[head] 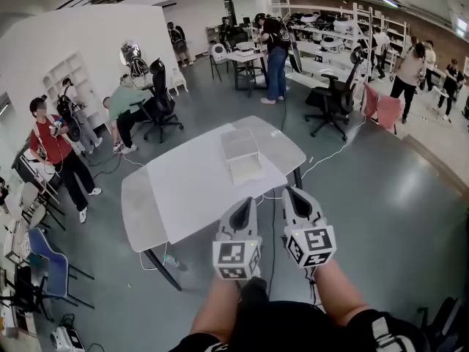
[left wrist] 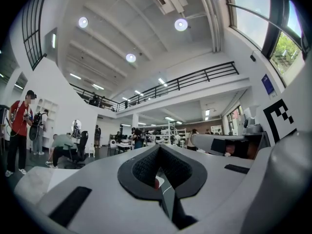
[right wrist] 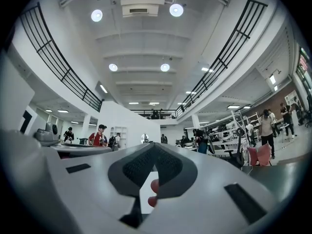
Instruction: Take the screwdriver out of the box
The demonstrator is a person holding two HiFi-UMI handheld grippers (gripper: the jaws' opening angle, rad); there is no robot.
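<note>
Around you a big open workshop hall is humming, with people working at desks and shelves far beyond both sets of jaws.

You are holding the left gripper [head: 244, 205] with its jaws pressed together, the dark pads meeting along a thin seam in its own view, and nothing is sitting between them. The right gripper [head: 295, 195] is matching it: jaws closed, pads meeting at the tips, gripping nothing. The two are riding side by side, close together but not touching, both pointing forward.

Just past the tips, the near edge of the white table [head: 183, 189] is lying ahead and below. Farther ahead along the line of the jaws, slightly toward the left gripper's side, the clear box [head: 242, 147] is standing on the tabletop, well apart from both grippers. A pale flat piece is lying on the jaw-ward side of the box; I cannot tell whether it is a lid. The screwdriver is not showing from here, so presumably it is lying inside the box.

You are, as I judge it, only at the approach: nothing is reached or touched yet. Next you will need to step in, bring the tips over the box, open one pair of jaws, and find the tool inside before closing on it.
</note>
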